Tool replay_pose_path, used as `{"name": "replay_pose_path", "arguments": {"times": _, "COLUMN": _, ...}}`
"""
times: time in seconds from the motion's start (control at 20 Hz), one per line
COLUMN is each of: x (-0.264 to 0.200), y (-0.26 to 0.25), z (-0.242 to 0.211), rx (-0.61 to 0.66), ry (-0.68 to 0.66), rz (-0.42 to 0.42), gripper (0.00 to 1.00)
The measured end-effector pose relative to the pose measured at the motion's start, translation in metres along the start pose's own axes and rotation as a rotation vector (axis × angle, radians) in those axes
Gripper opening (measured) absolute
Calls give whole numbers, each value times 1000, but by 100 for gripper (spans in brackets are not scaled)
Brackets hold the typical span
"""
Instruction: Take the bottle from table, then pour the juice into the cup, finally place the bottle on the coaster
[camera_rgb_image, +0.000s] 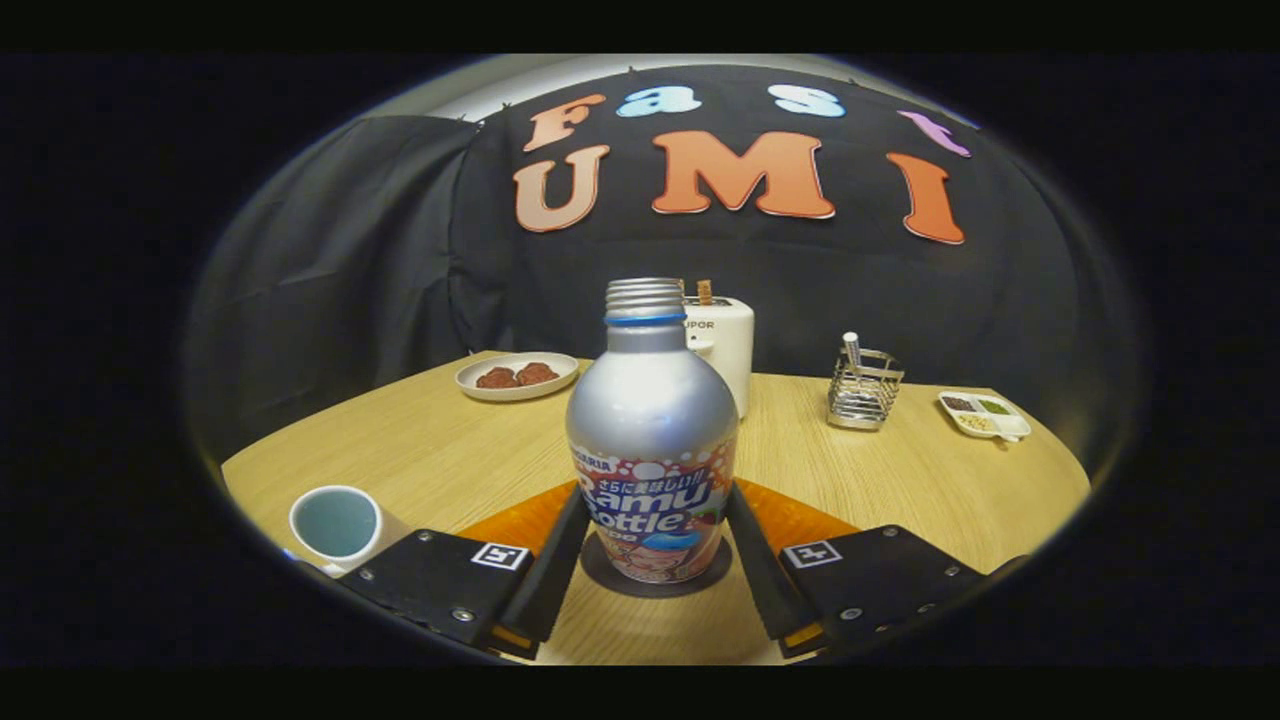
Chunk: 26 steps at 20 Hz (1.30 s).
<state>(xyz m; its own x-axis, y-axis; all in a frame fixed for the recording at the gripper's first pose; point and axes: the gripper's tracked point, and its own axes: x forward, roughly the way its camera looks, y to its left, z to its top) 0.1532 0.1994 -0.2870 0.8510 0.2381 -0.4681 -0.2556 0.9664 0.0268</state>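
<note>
Silver bottle (652, 430) upright, cap off, standing on dark round coaster (603, 570) on wood table (440, 450), between gripper (654, 540) fingers. Fingers flank bottle's lower body, look touching both sides; whether clamped or easing off, cannot tell. Cup (335, 524) beside left finger holds bluish liquid. Judgement: pour done, bottle placed; only release and retreat left.
</note>
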Motion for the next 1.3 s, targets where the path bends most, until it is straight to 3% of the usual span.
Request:
{"name": "replay_pose_path", "arguments": {"times": 0.35, "x": -3, "y": -4, "z": -3, "rx": 34, "ry": -18, "rz": 23, "gripper": 81}}
{"name": "replay_pose_path", "arguments": {"times": 0.6, "x": -24, "y": -6, "z": 23, "rx": 18, "ry": -91, "rz": 21, "gripper": 98}}
{"name": "replay_pose_path", "arguments": {"times": 1.3, "x": -153, "y": -44, "z": 96, "rx": -44, "ry": -303, "rz": -64, "gripper": 97}}
